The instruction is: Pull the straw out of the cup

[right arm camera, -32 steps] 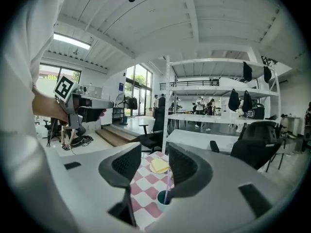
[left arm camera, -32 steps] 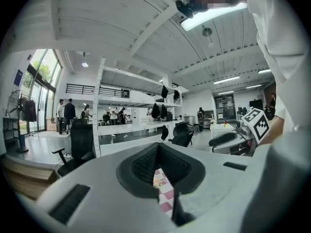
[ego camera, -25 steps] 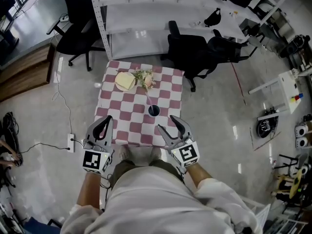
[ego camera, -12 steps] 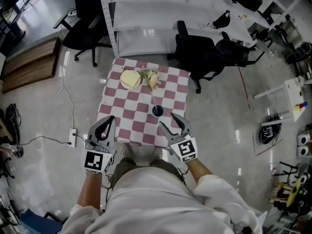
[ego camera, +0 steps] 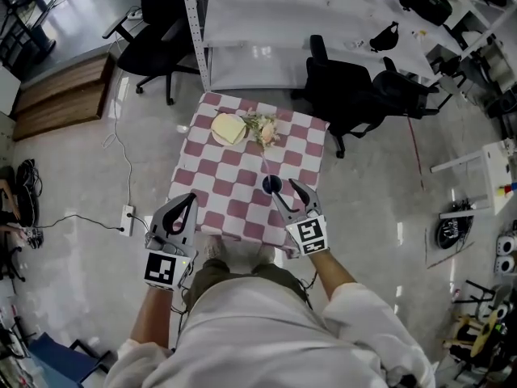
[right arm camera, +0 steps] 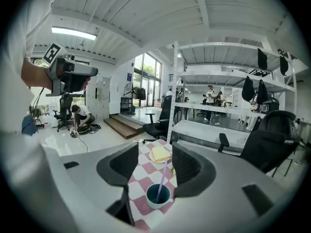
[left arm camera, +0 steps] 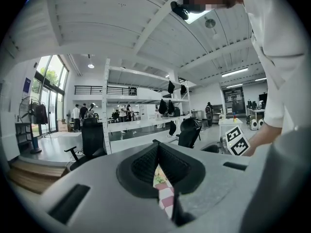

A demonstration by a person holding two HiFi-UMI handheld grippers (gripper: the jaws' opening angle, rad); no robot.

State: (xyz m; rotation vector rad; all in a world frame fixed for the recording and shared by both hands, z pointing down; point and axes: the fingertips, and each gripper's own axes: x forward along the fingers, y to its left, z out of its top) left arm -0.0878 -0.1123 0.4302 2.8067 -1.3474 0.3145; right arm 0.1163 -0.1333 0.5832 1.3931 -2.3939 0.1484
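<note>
A dark blue cup with a pale purple straw stands near the front right edge of the red-and-white checked table. In the right gripper view the cup sits low just beyond the jaws, and its straw leans up into the gap between them. My right gripper is open. Its jaws have just been closing a little, and the pads are clear of the straw. My left gripper hangs at the table's front left corner, shut and empty.
A plate with a yellow block and a small bunch of flowers lie at the table's far end. Black office chairs stand behind right and far left, before a white shelf rack. A power strip lies on the floor left.
My right gripper has come down and forward to the cup, its tips now beside the rim. The left gripper has kept its place.
</note>
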